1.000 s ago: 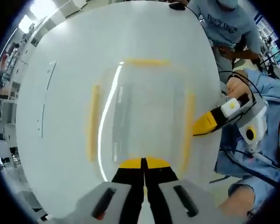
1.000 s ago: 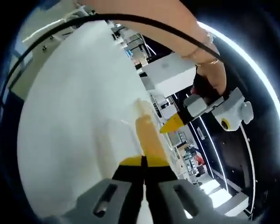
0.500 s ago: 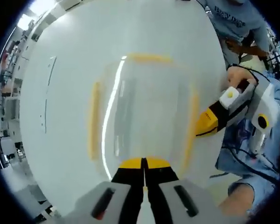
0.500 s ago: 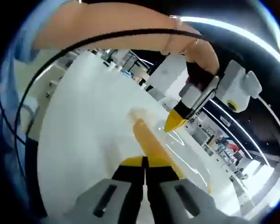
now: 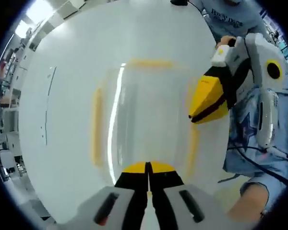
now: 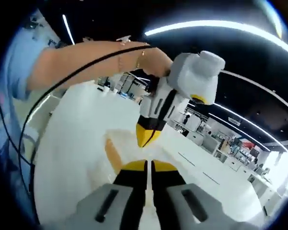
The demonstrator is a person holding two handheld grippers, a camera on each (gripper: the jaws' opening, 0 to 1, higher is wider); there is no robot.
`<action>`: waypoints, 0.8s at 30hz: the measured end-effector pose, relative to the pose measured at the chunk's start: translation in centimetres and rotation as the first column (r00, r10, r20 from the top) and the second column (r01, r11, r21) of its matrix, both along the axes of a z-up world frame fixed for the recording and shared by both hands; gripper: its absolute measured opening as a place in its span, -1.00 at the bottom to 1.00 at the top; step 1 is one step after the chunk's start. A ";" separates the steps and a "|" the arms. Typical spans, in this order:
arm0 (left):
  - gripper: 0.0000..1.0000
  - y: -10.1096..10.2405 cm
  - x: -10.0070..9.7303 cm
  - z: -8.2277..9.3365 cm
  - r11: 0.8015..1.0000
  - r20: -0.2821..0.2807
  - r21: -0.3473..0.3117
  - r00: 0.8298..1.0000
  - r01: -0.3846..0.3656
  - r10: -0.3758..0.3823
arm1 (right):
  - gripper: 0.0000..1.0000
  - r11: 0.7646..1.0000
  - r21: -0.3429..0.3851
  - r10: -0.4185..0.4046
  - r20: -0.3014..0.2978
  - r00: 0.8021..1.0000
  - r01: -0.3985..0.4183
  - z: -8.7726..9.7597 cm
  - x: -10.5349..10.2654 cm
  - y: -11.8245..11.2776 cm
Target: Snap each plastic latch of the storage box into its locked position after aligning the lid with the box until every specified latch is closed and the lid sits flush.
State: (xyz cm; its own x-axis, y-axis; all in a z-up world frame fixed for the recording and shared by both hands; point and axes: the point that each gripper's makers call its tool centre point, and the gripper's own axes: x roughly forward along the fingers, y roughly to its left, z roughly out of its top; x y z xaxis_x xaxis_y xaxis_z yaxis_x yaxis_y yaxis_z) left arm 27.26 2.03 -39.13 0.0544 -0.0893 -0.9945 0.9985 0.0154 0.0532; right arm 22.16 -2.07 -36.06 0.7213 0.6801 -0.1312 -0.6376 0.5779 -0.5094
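Note:
The clear storage box lies on the white table under its lid. Yellow latches show at its far side, left side and right side. My left gripper is shut, its yellow tips at the box's near edge; I cannot tell whether they touch it. My right gripper comes in from the right, shut, over the box's right side. In the right gripper view my right gripper is shut beside a yellow latch, and the left gripper points down just ahead of it.
A person in a grey shirt stands at the table's far right edge. A bare forearm with a cable runs across the right gripper view. A blue sleeve hangs to the right of the box. Other white tables stand behind.
The right gripper has lifted off the right latch and moved up and inward over the box. Its view has swung upward. The left gripper has stayed put.

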 end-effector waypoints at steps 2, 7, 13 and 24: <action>-1.00 0.0 0.0 0.0 1.000 0.002 -0.016 1.000 0.001 -0.001 | -0.96 1.000 0.018 0.023 -0.050 0.998 -0.022 -0.2 0.5 -0.1; -1.00 -0.1 0.0 -0.1 0.999 0.007 -0.046 1.000 -0.025 0.026 | -0.95 0.999 0.001 0.042 -0.135 0.990 -0.042 -0.4 3.1 -0.8; -1.00 -0.3 -0.2 -0.3 1.000 0.028 -0.001 1.000 -0.007 0.007 | -0.92 0.997 -0.027 0.062 -0.211 0.975 -0.069 -0.1 6.3 -1.6; -1.00 -0.5 -0.1 -0.4 1.000 0.013 0.024 1.000 -0.015 0.015 | -0.98 0.990 -0.093 0.074 -0.300 0.951 -0.106 -0.2 10.2 -1.7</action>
State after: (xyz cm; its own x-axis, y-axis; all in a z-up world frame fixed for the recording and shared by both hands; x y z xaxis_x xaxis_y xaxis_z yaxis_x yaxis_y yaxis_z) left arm 27.16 1.51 -39.53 0.0688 -0.0641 -0.9956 0.9973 0.0290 0.0670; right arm 32.34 -3.72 -36.25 0.5759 0.7109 -0.4038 -0.8154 0.4639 -0.3462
